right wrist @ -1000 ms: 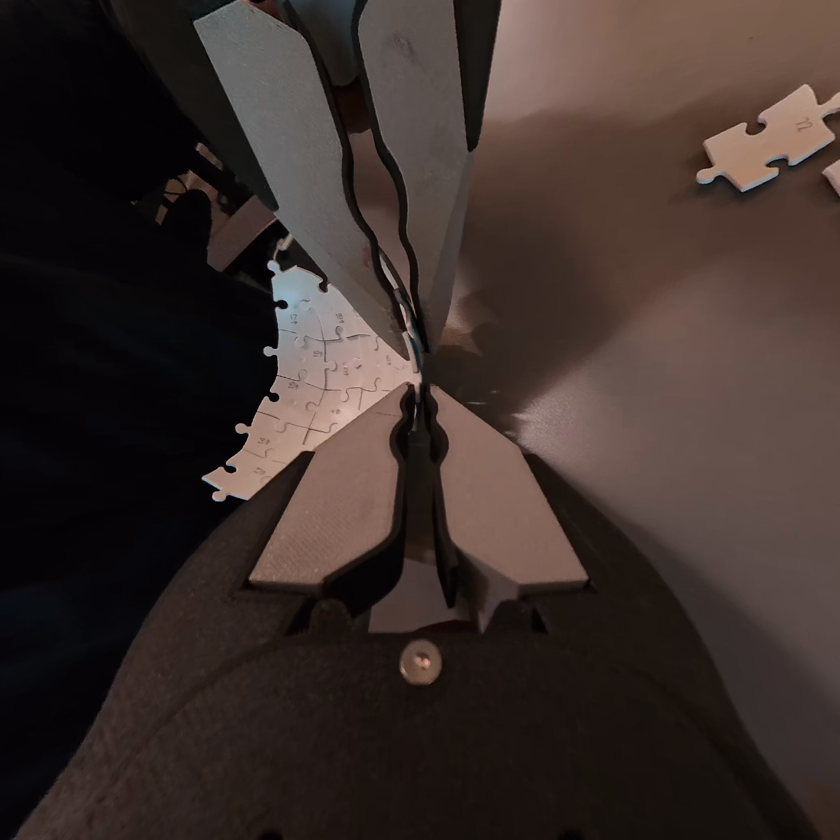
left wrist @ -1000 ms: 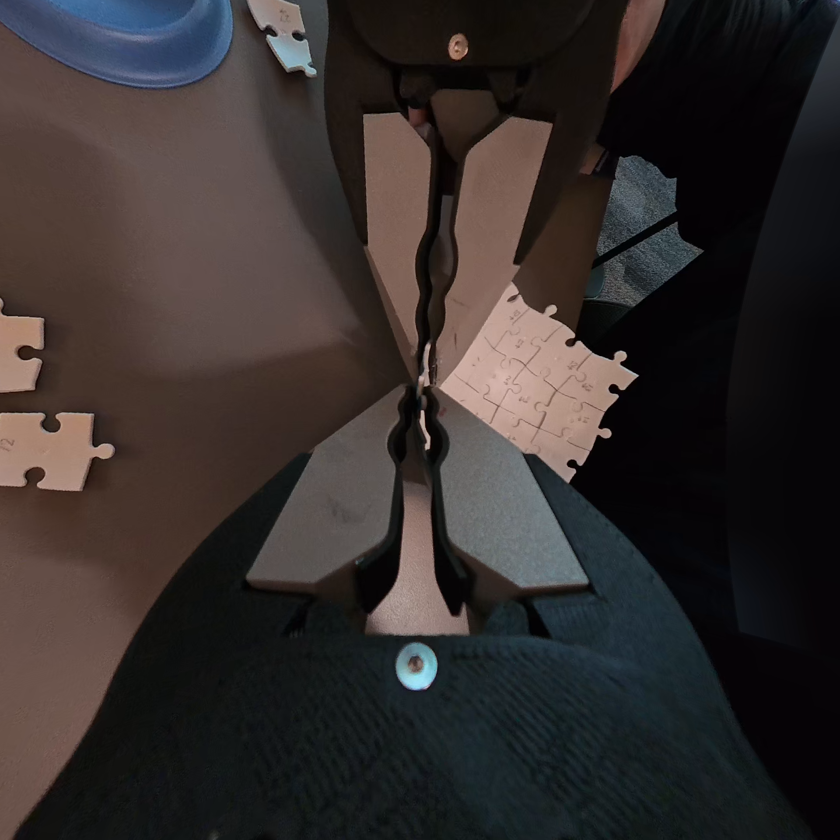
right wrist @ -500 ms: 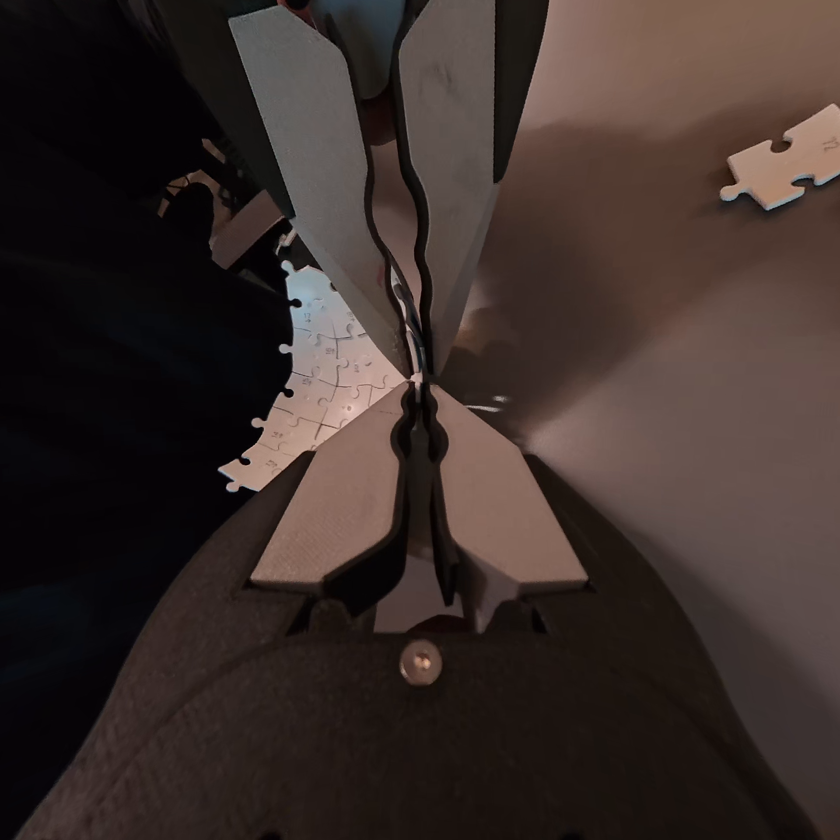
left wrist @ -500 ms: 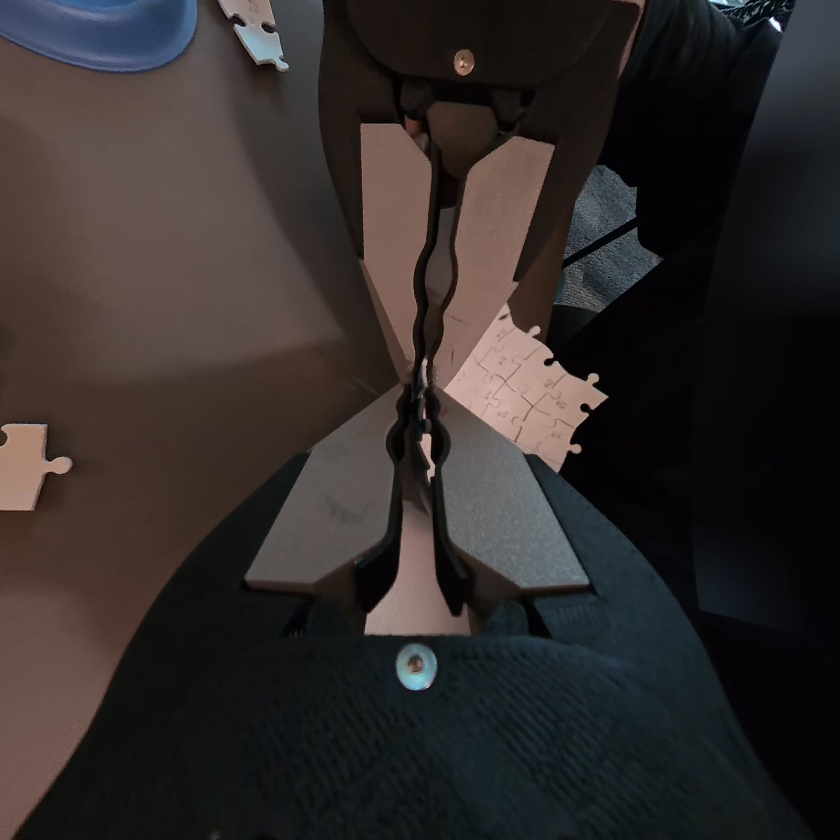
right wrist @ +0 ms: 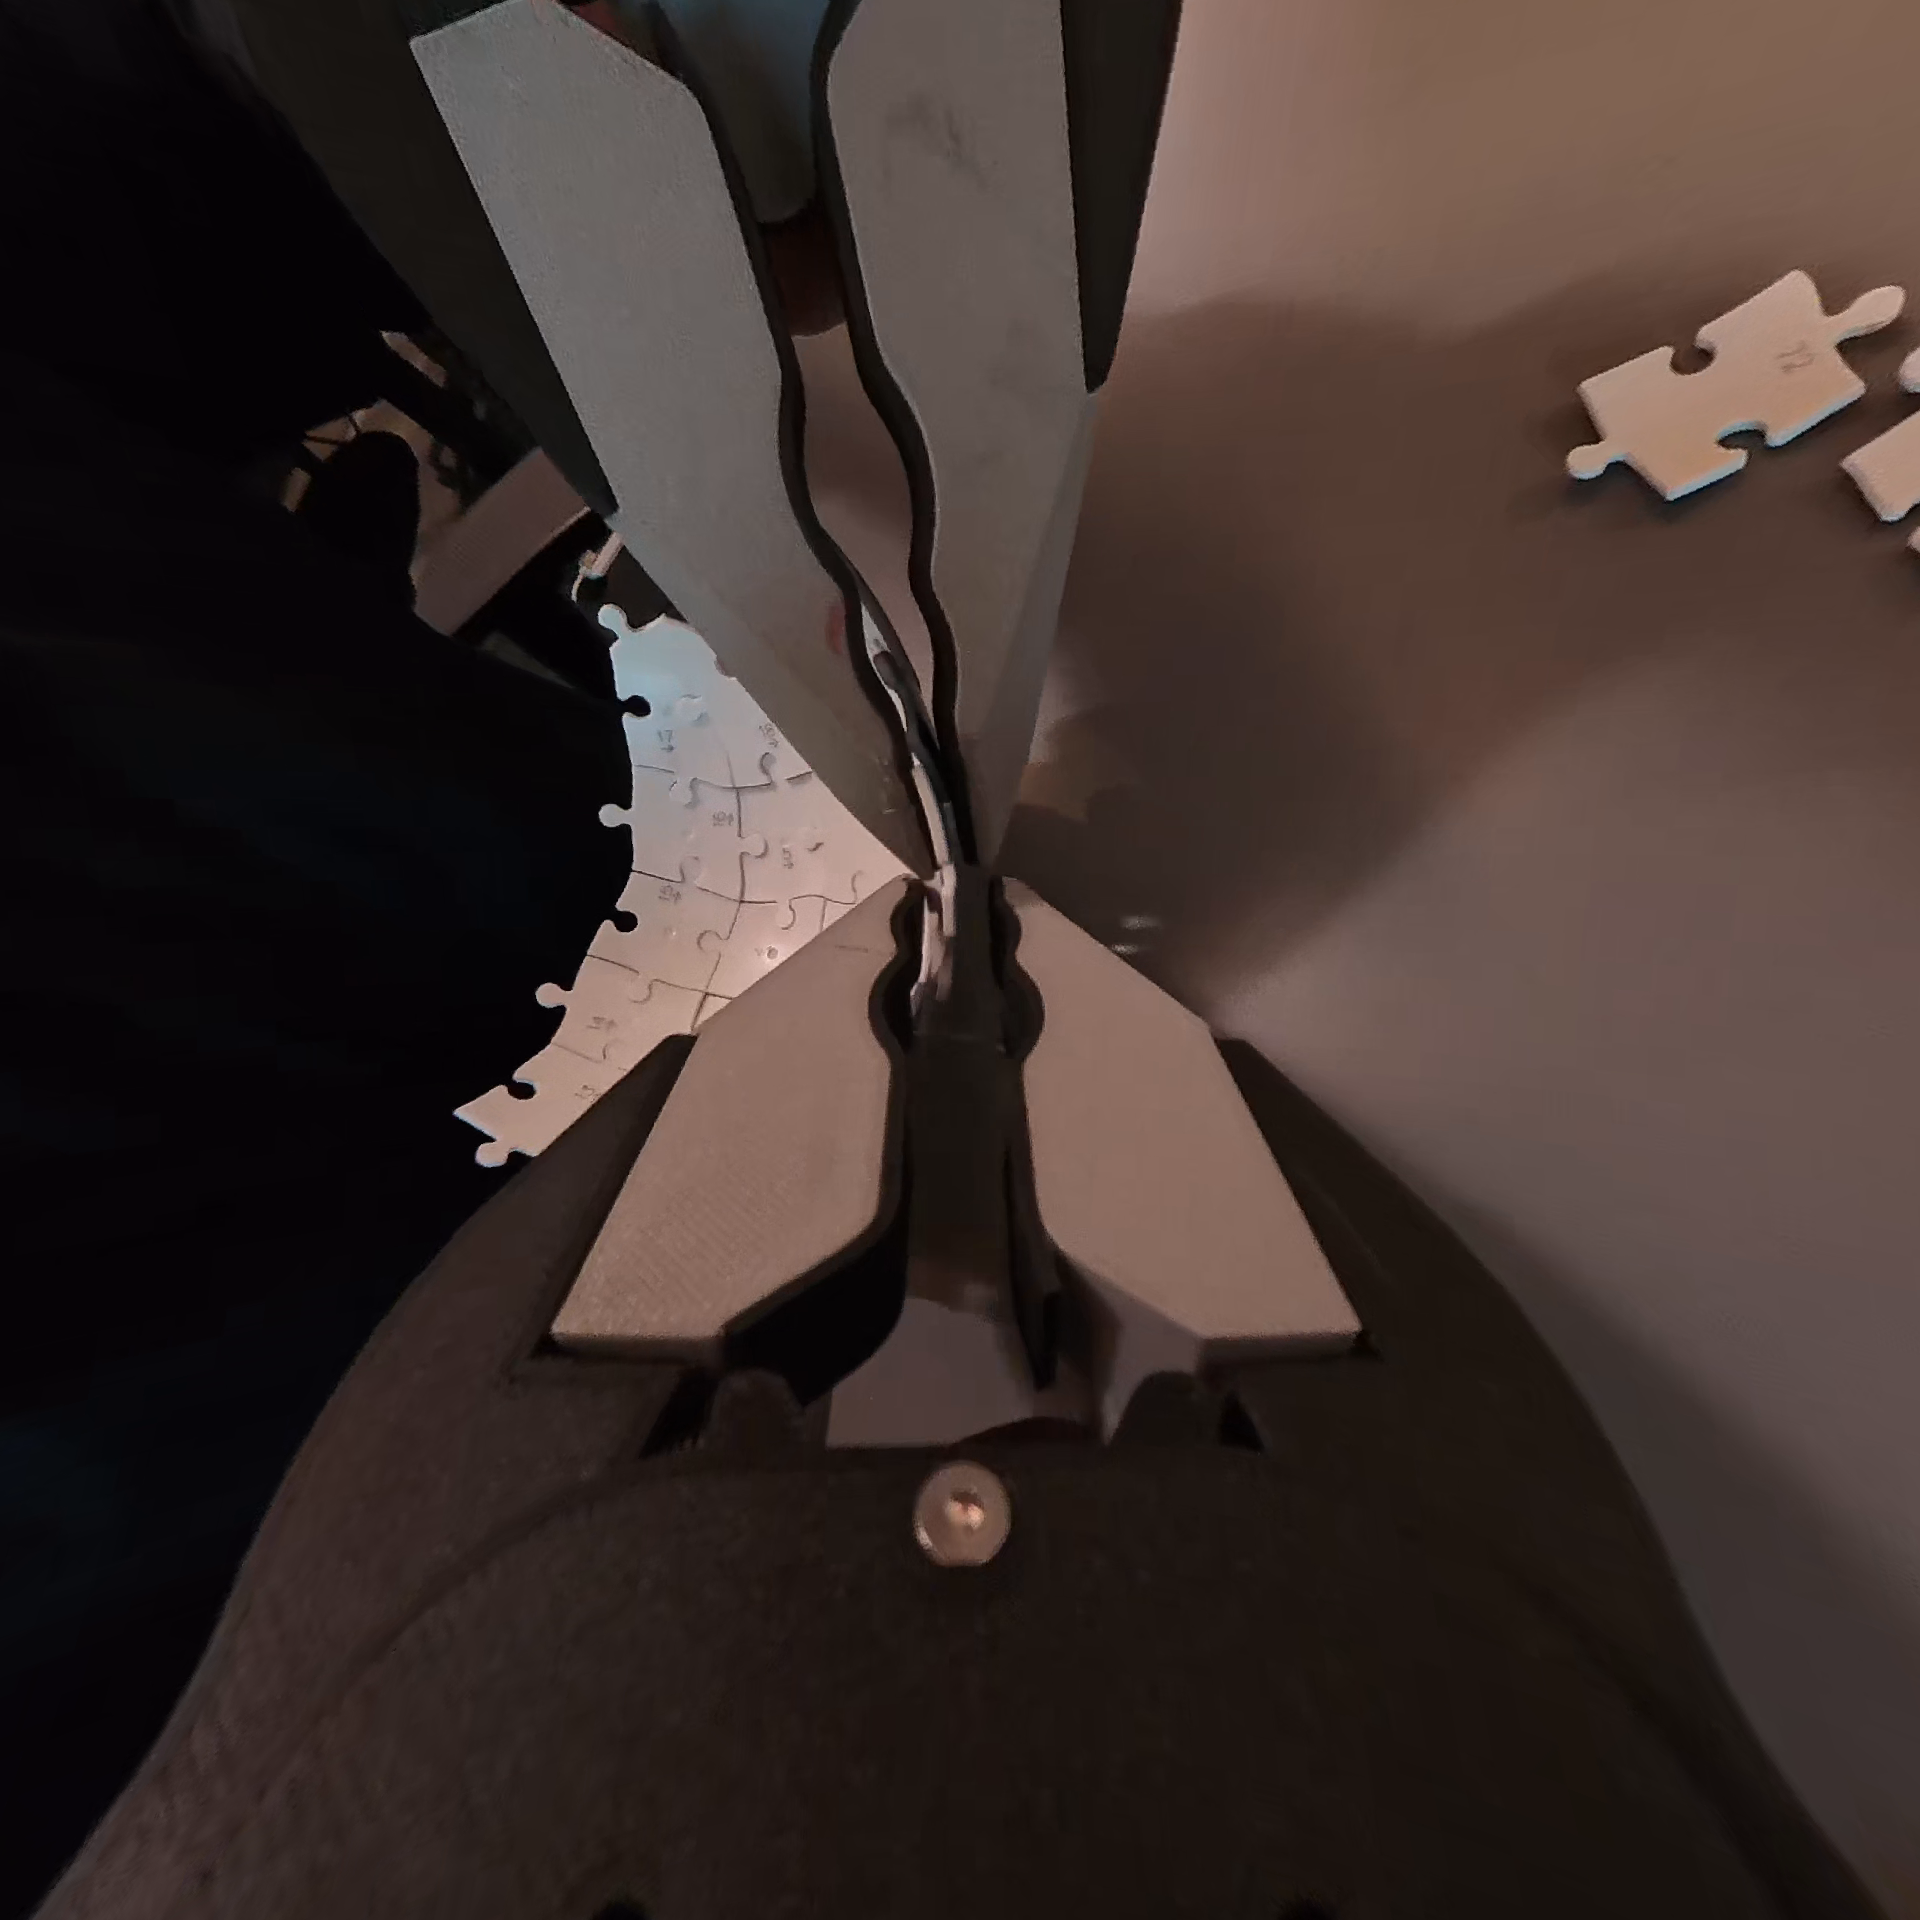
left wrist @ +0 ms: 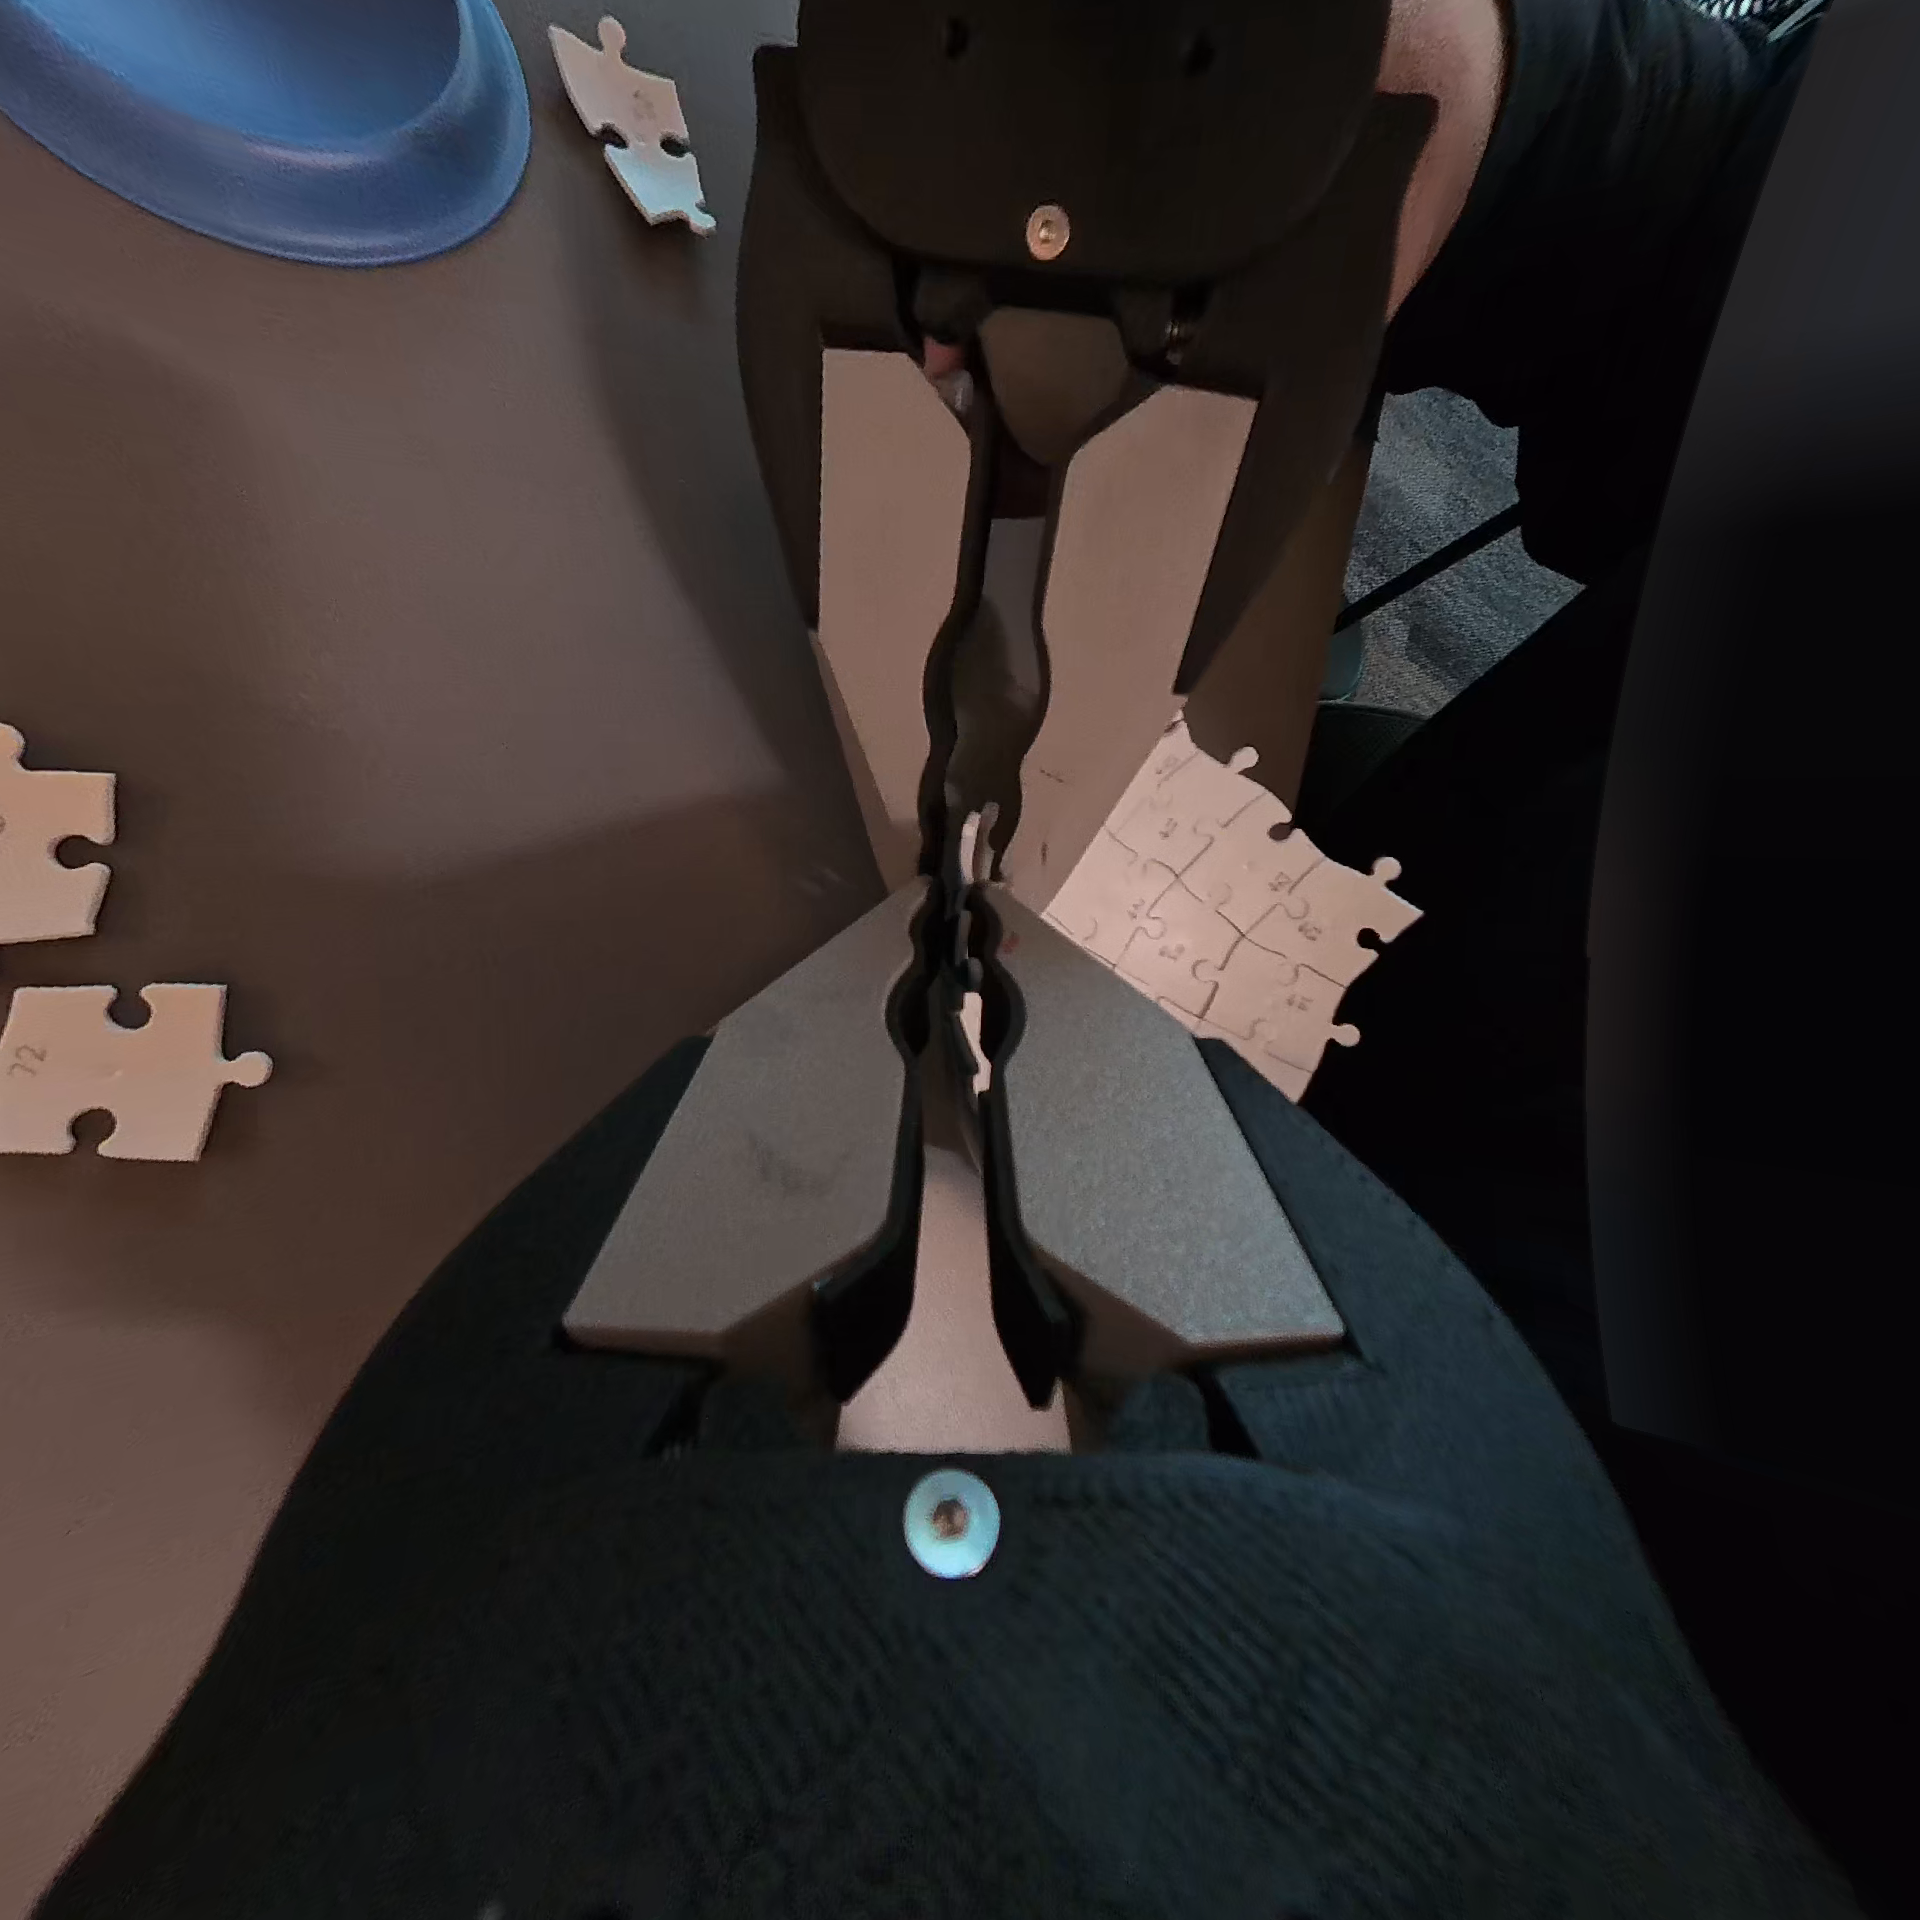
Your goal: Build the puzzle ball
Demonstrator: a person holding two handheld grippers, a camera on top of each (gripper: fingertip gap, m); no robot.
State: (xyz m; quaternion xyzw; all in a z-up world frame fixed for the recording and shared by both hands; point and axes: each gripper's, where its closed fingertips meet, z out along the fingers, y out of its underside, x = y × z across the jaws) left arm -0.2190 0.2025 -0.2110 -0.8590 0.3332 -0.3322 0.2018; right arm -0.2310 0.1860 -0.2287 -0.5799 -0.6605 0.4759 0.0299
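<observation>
A white joined puzzle section (left wrist: 1236,914), curved, is held above the brown table (left wrist: 416,623); it also shows in the right wrist view (right wrist: 717,862). My left gripper (left wrist: 956,920) and my right gripper (left wrist: 966,836) meet tip to tip at its edge. The left gripper is shut on the section, whose white edge shows between its pads. The right gripper (right wrist: 951,904) is shut on a white puzzle piece (right wrist: 938,920) at that same edge. I cannot tell whether this piece is locked into the section. The left gripper (right wrist: 956,831) comes down from the top of the right wrist view.
Loose white pieces lie on the table at left (left wrist: 114,1070) (left wrist: 52,842) and at the back (left wrist: 639,125); two show in the right wrist view (right wrist: 1745,395) (right wrist: 1891,478). A blue dish (left wrist: 260,114) stands at the back left. The table edge, grey carpet (left wrist: 1455,499) and a person's dark clothing are to the right. Only a small space, under 4 cm, lies between the two pairs of fingers.
Both grippers stayed tip to tip on the puzzle. The pair drifted away from the loose pieces, then back. The gap between the right gripper's pads looks slightly wider.
</observation>
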